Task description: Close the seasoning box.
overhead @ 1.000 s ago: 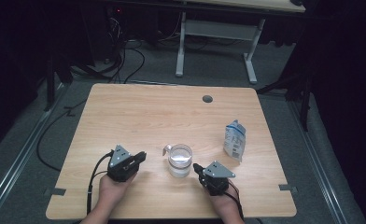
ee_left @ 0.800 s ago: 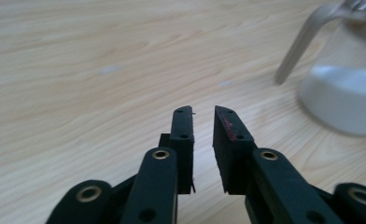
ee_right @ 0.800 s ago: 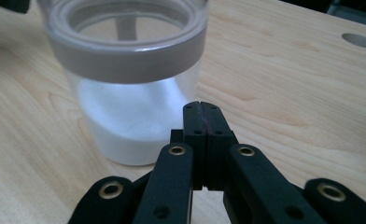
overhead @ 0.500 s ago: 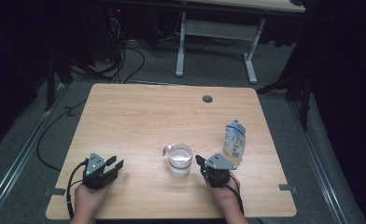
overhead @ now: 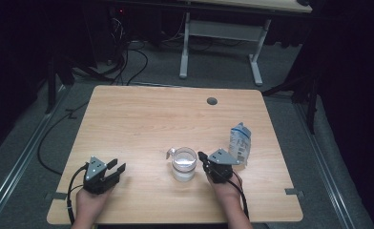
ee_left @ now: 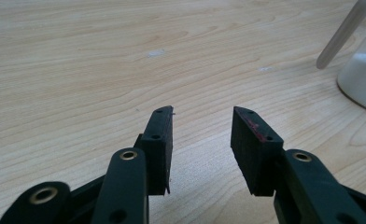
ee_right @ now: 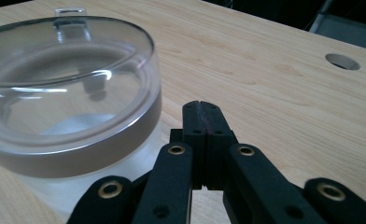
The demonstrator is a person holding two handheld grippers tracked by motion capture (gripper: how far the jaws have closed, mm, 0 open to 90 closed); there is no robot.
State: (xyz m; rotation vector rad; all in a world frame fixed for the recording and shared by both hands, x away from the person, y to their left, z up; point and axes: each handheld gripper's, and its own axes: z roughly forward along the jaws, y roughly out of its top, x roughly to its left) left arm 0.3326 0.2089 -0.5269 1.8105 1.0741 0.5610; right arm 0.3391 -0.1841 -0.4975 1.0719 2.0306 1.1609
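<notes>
Glass jug (overhead: 183,163) is the thing we are working near. It sits low in the middle of the high view, on the wooden table (overhead: 166,119). It is clear and round, with a little spout on its upper left side and something clear or whitish at the bottom. In the right gripper view the jug (ee_right: 69,98) takes up the left half of the frame, and we can see its thick rim and a small handle at the far side.

Just to the right of the jug is our right gripper (overhead: 203,156). Its jaws are pressed tight together with nothing between them. The tips point at the jug and sit just beside its wall; we cannot tell if they touch it. In its own view the right gripper (ee_right: 200,106) shows the two black jaws as one closed block.

Farther right, near the gripper, a small plastic bottle (overhead: 240,143) with a blue and white label stands upright.

Our left gripper (overhead: 117,167) is at the lower left of the high view, well apart from the jug. Its jaws have just been opening, and only bare table shows in the gap. In its own view the left gripper (ee_left: 202,116) shows this gap, with the jug (ee_left: 361,70) at the right edge.

A round hole (overhead: 212,101) is in the table, at the upper right.
</notes>
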